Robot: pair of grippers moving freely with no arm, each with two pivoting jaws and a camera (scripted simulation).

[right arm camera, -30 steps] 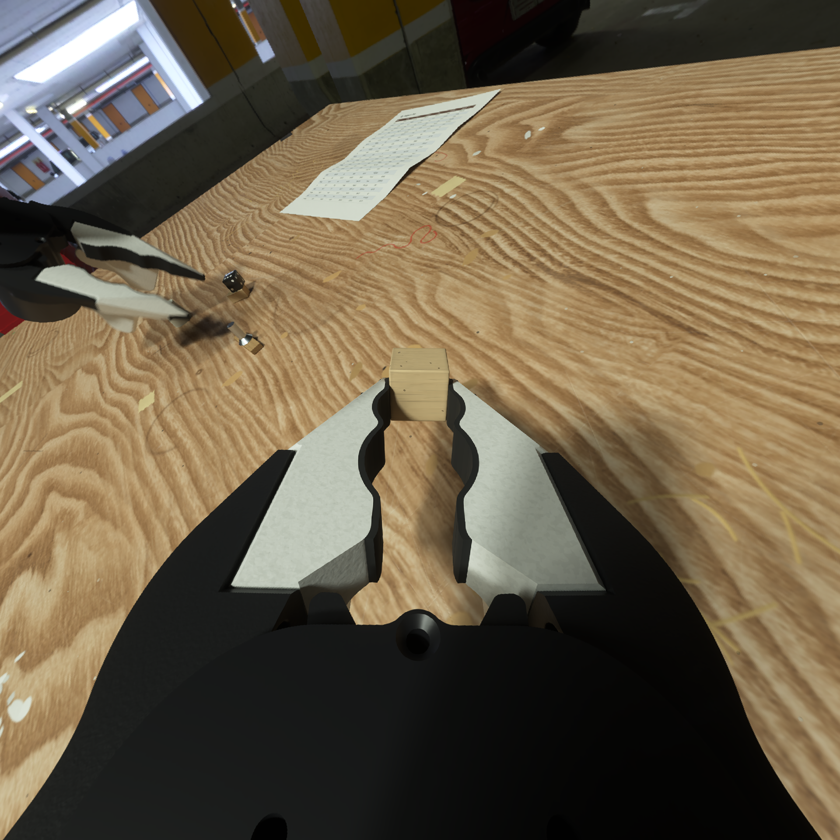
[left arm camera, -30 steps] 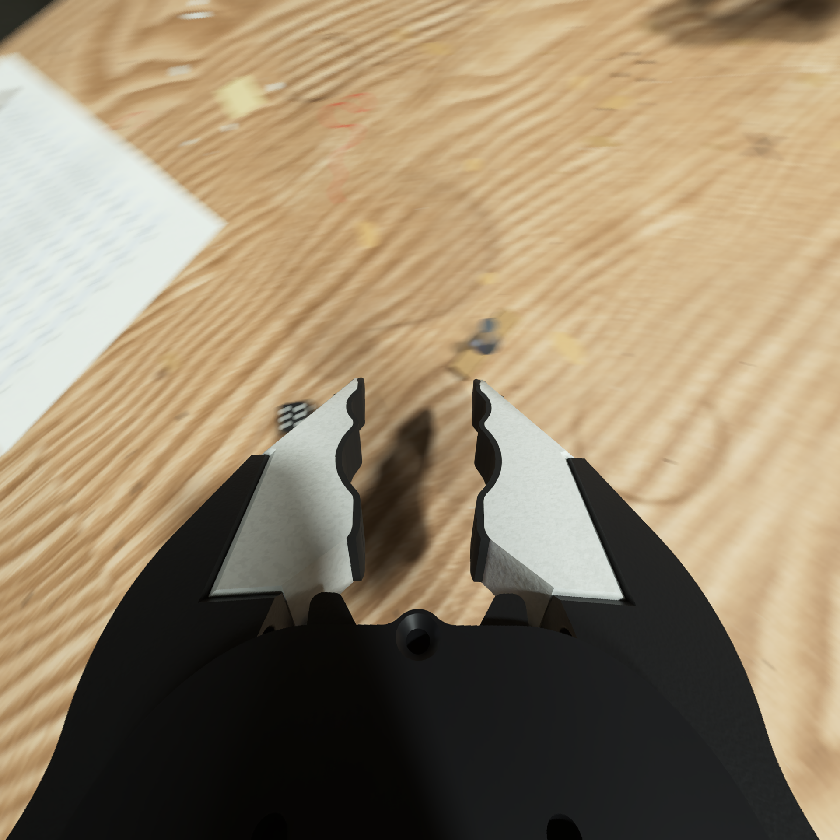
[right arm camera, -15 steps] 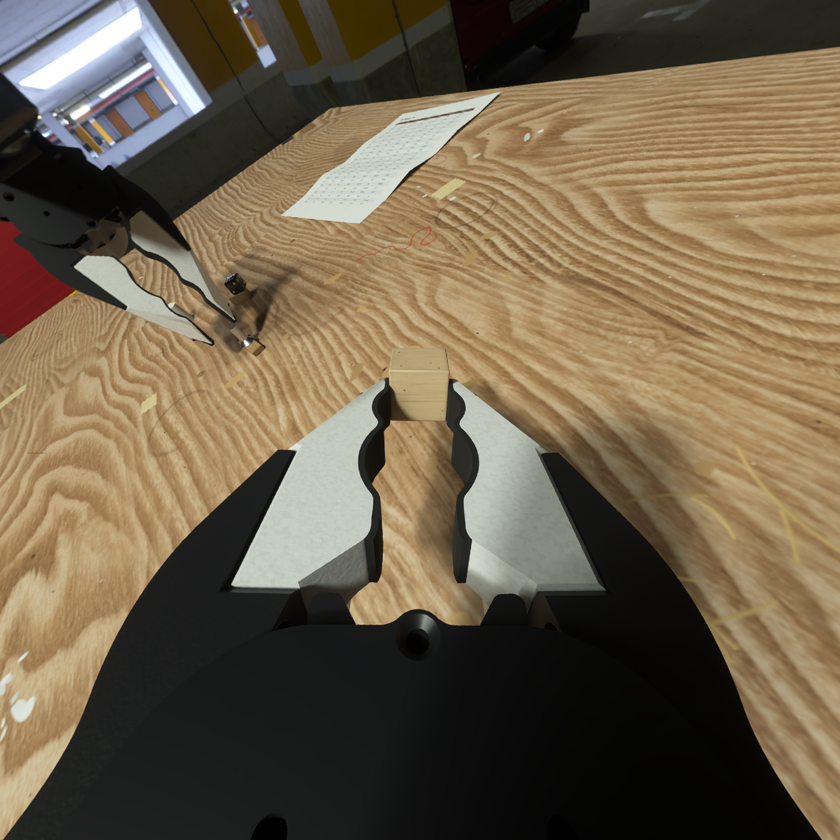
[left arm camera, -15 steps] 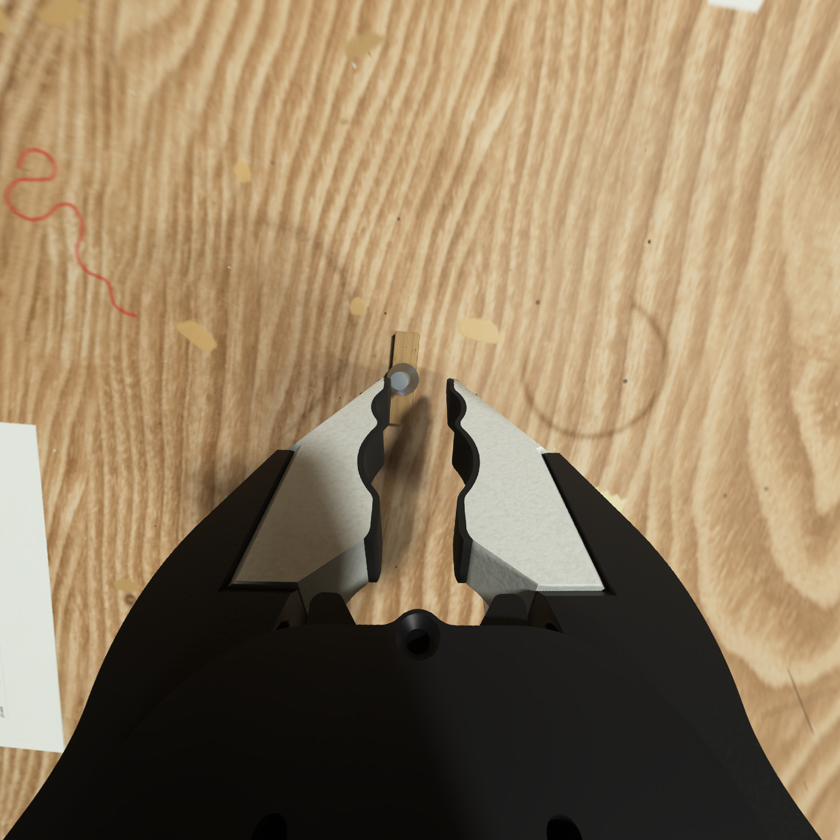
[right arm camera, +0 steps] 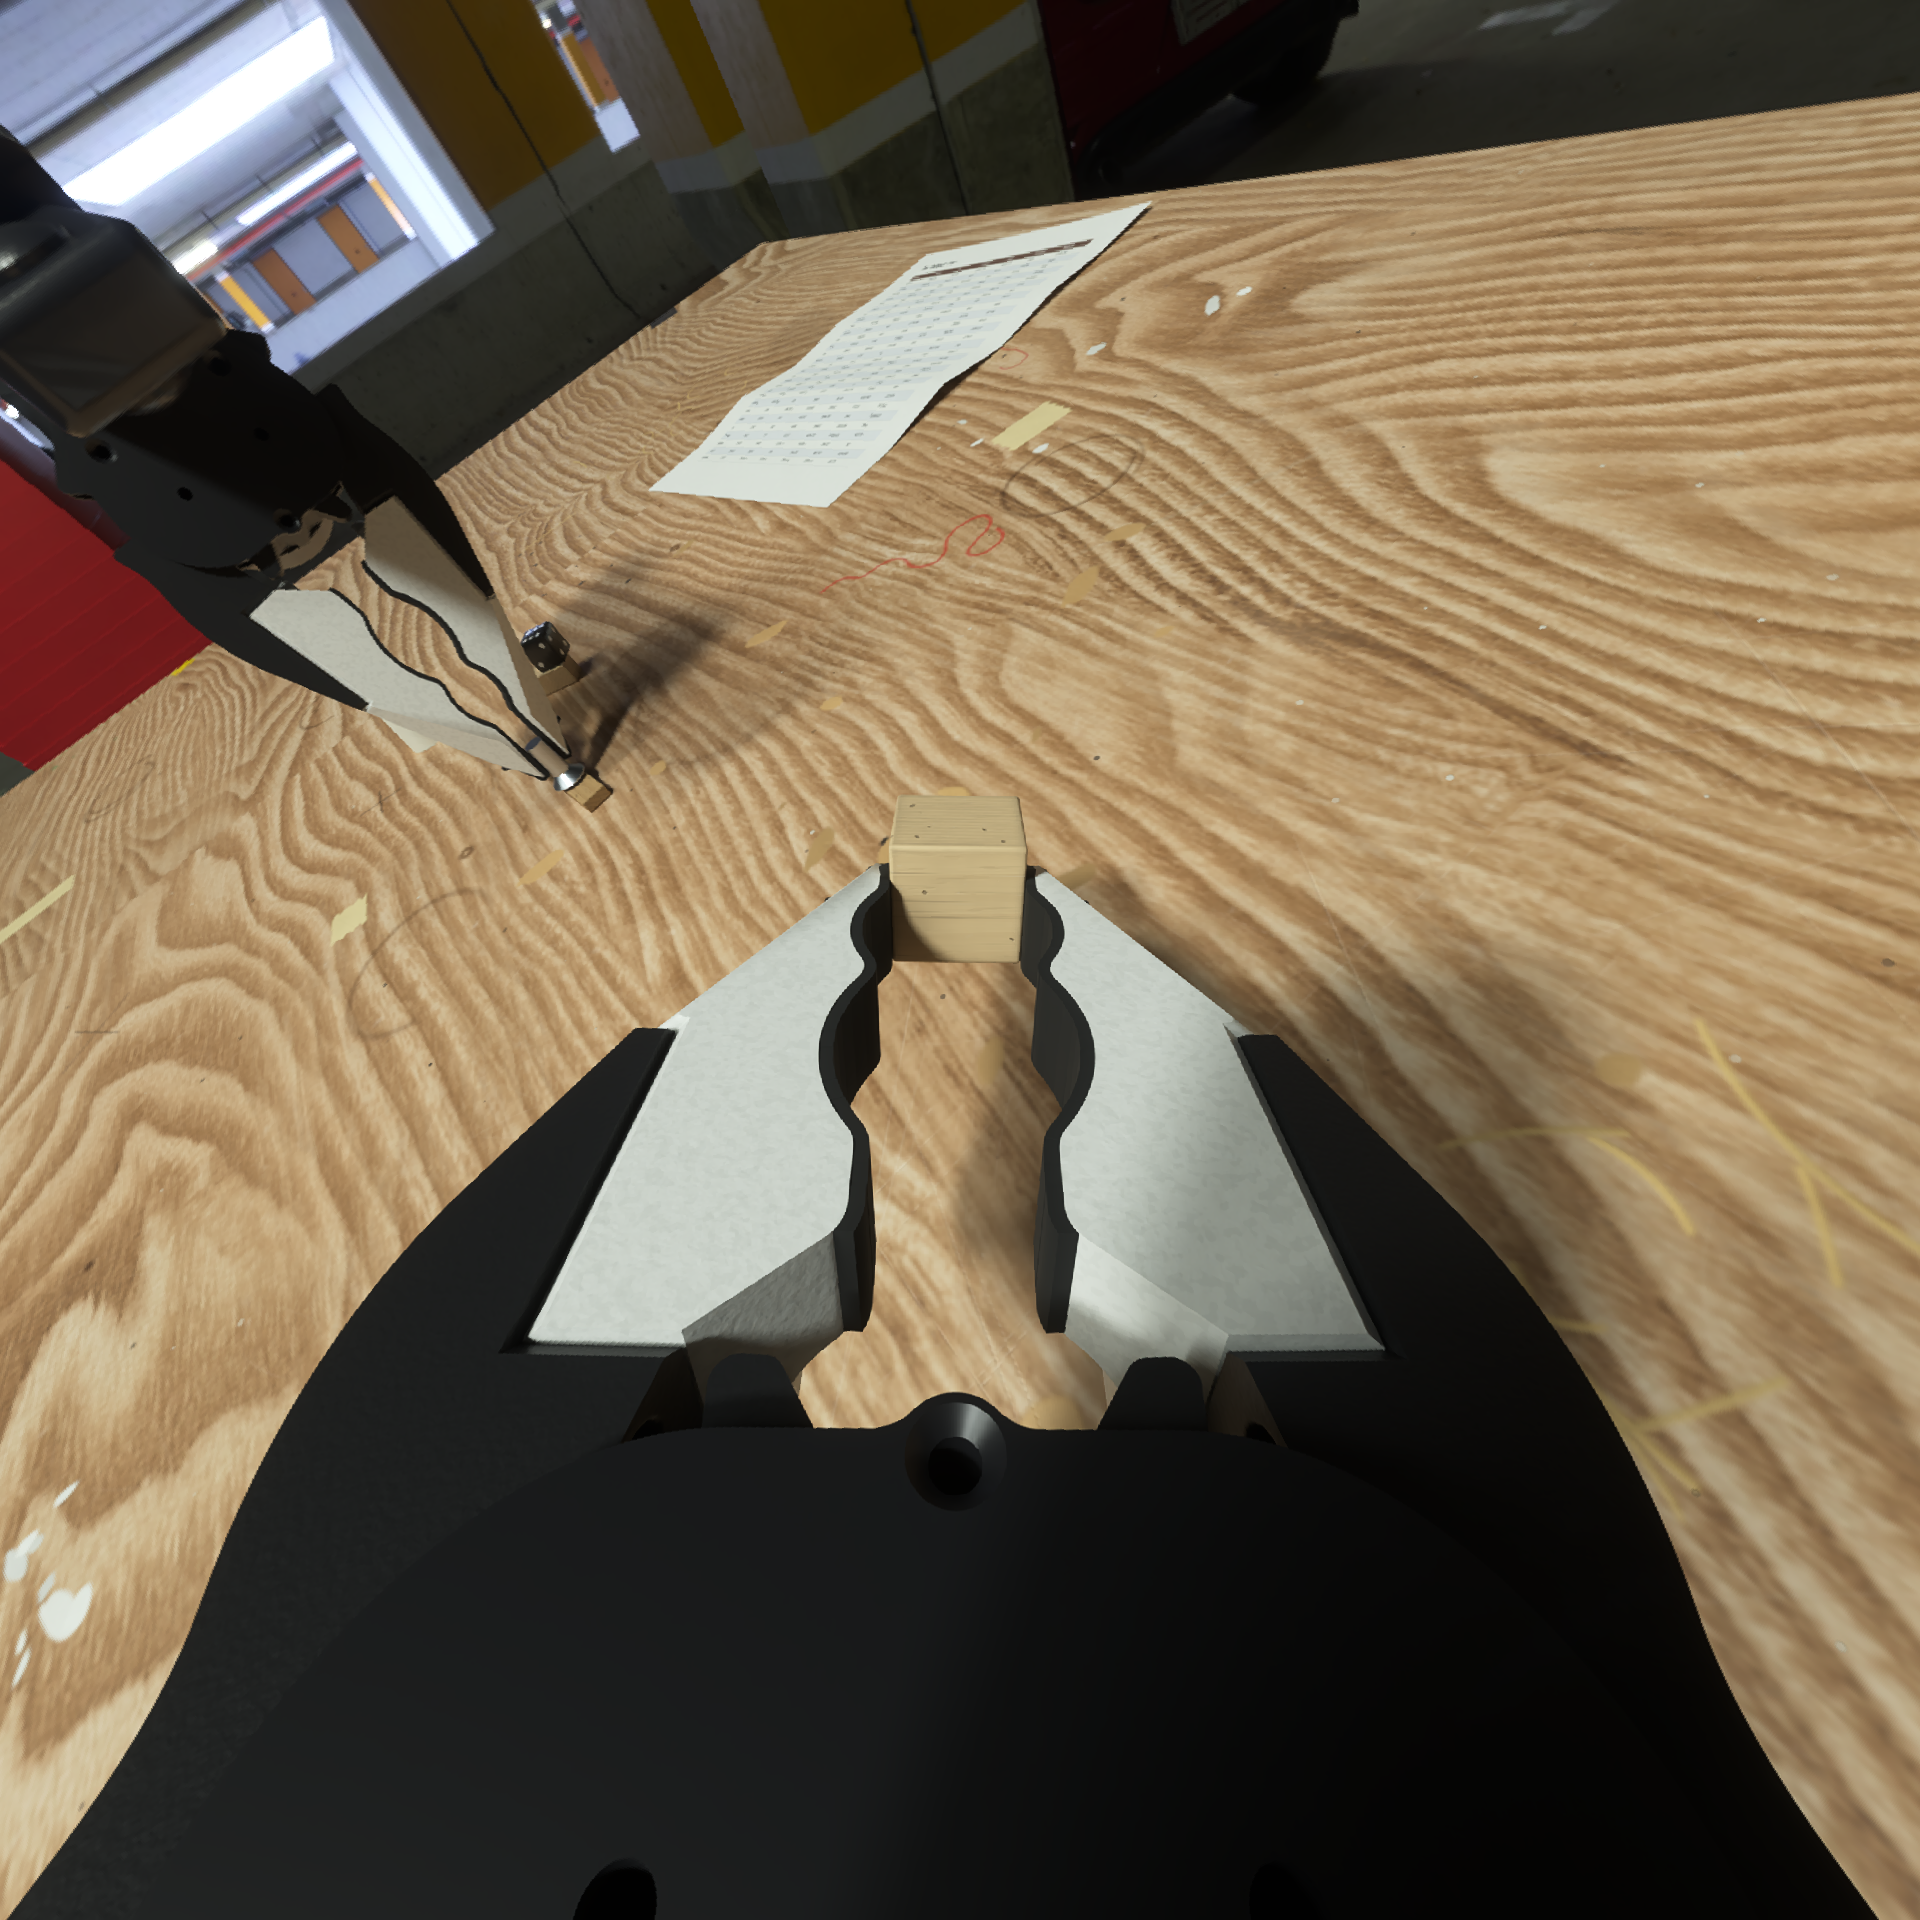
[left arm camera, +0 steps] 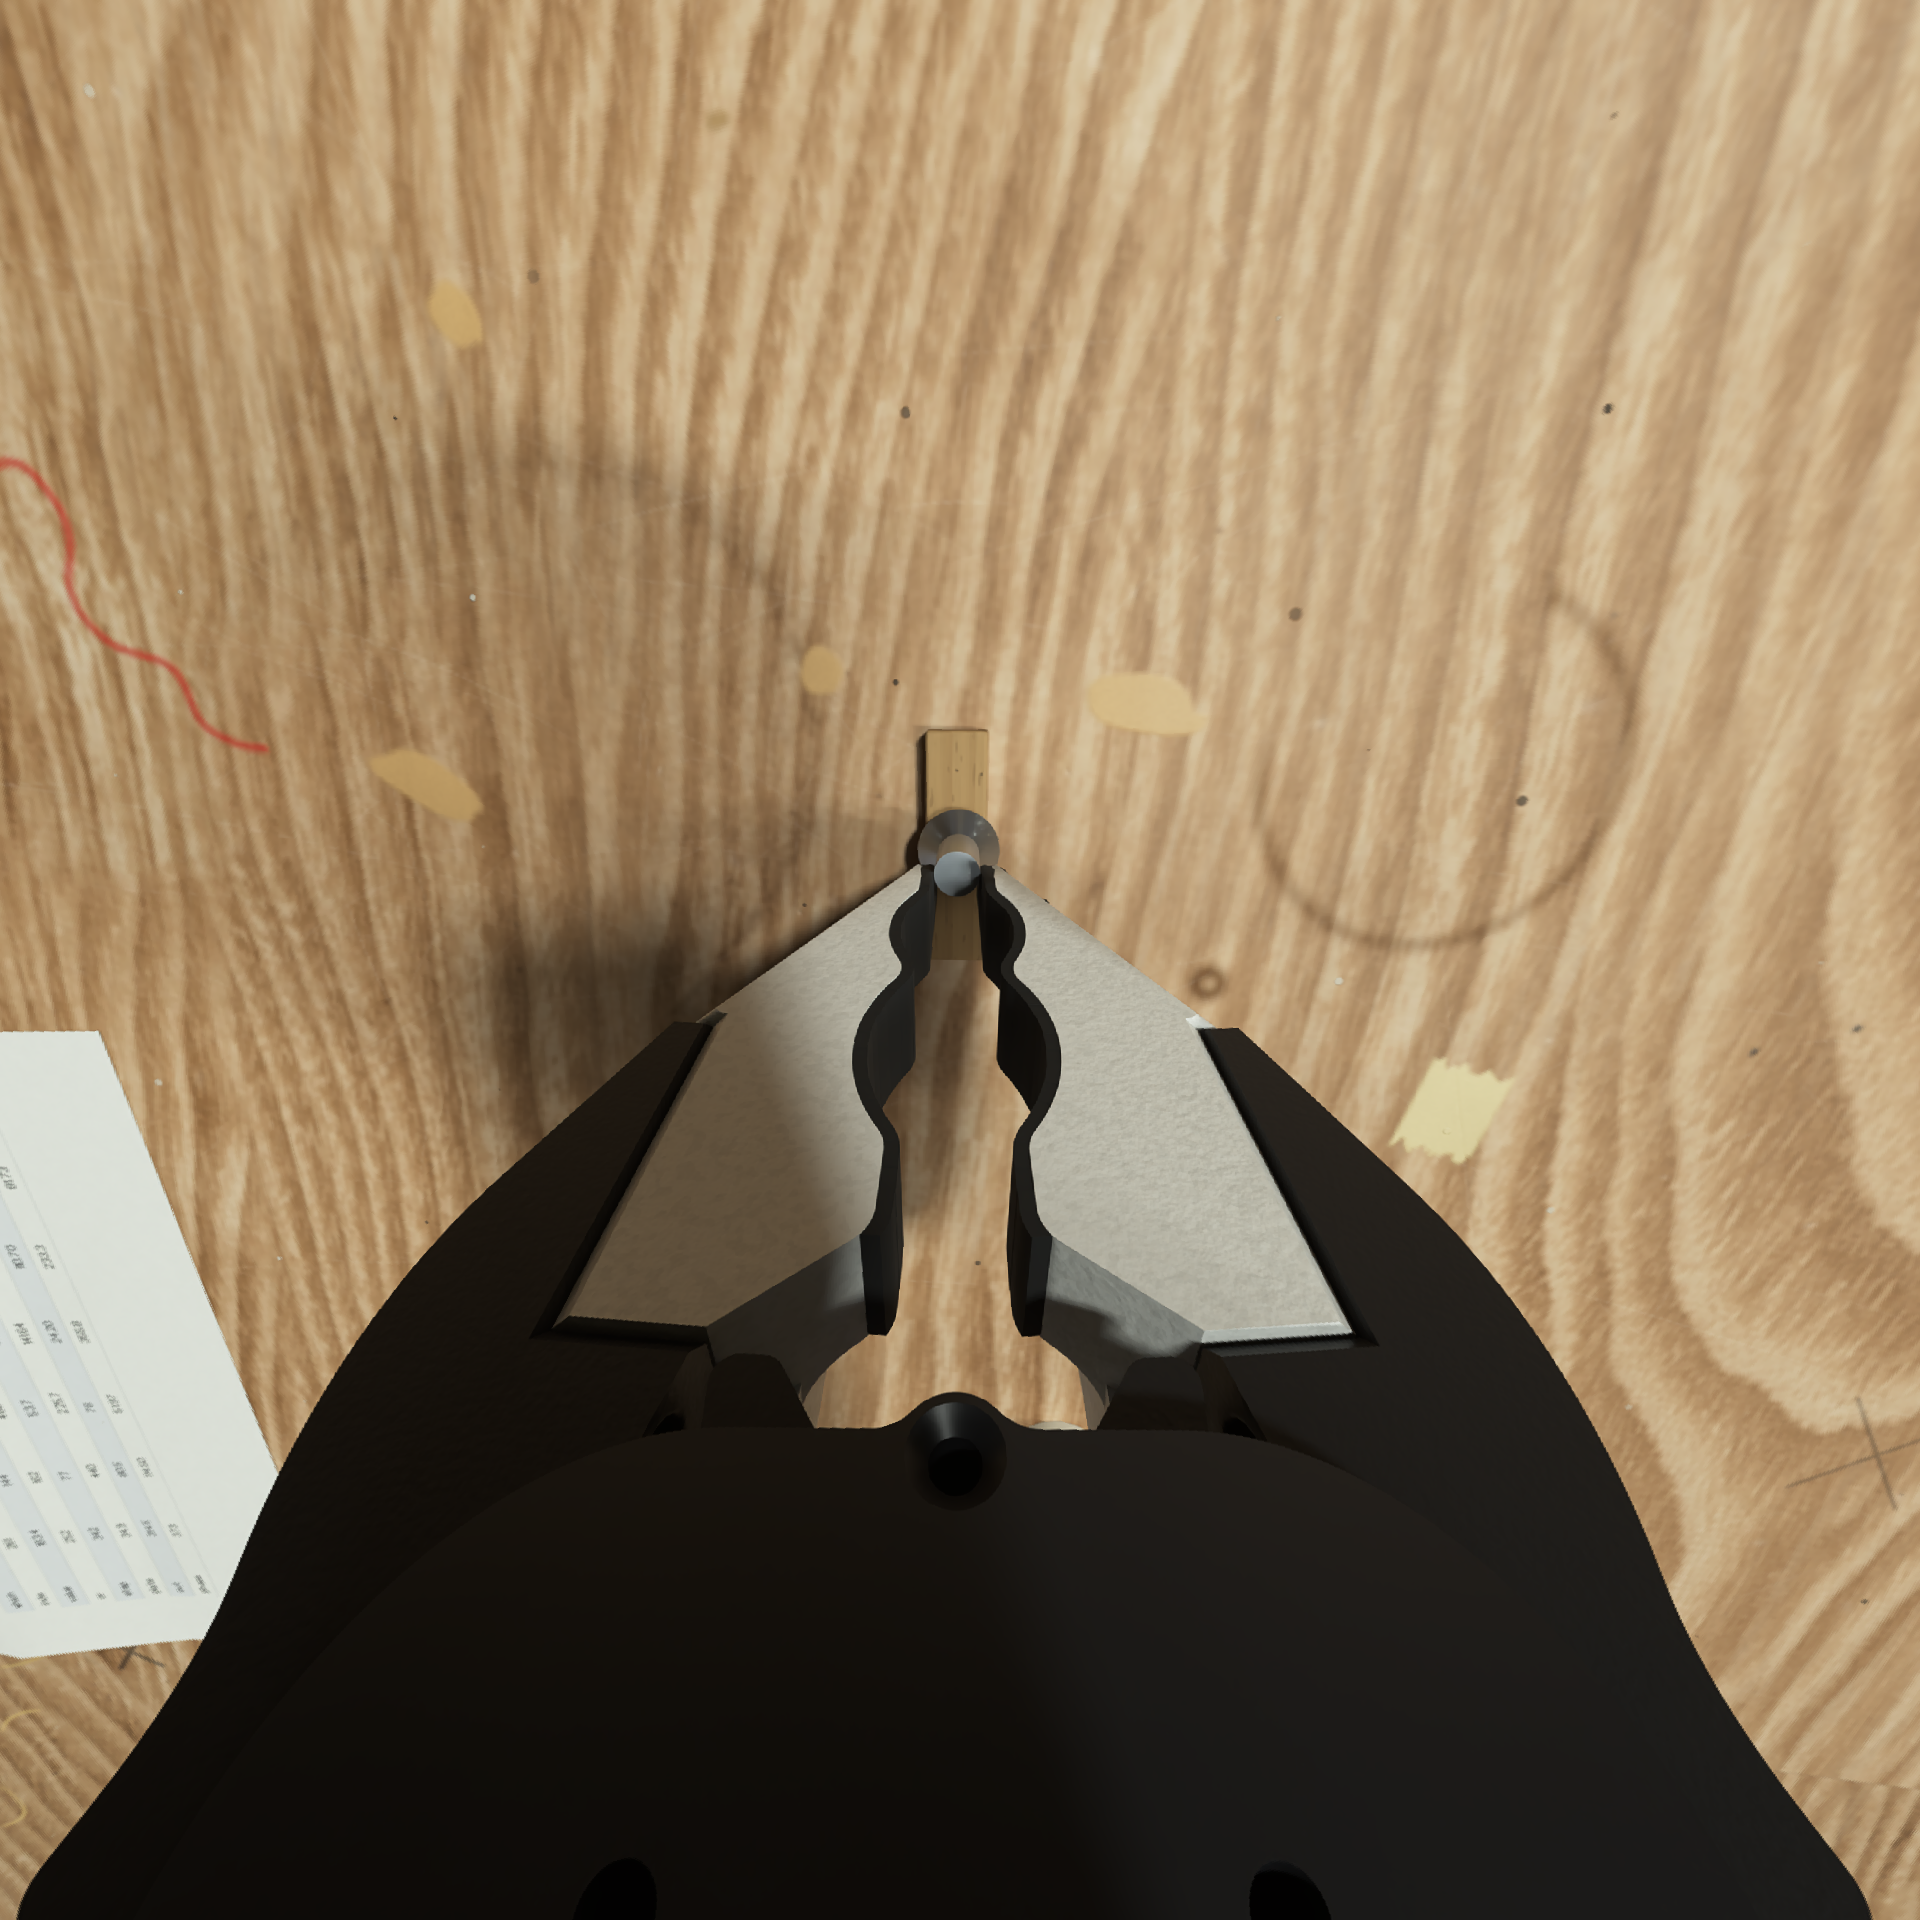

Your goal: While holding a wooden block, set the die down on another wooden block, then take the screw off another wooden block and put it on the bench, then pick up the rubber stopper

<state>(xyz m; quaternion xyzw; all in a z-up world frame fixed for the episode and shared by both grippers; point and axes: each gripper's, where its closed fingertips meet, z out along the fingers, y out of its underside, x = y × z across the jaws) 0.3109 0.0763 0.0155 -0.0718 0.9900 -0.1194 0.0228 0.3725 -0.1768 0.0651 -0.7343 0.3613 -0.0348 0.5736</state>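
Note:
My left gripper (left arm camera: 956,878) points straight down at the bench, and its fingertips are closed on the shaft of a small silver screw (left arm camera: 956,871). The screw stands on a small wooden block (left arm camera: 957,774). In the right wrist view the left gripper (right arm camera: 542,767) is at the far left, with the screw (right arm camera: 566,777) and its block (right arm camera: 595,796) at its tips. Just behind it a dark die (right arm camera: 543,646) sits on another wooden block (right arm camera: 562,678). My right gripper (right arm camera: 956,914) is shut on a pale wooden block (right arm camera: 956,883) just above the bench. No rubber stopper is in view.
A printed paper sheet (right arm camera: 894,353) lies at the far side of the bench and also shows in the left wrist view (left arm camera: 83,1351). A red thread (right arm camera: 935,551) and tape scraps lie between. The bench edge (right arm camera: 582,374) runs along the far left.
My left gripper has tipped to point straight down, centred over the screw's block, come lower and closed on the screw. The right gripper and its block have not moved.

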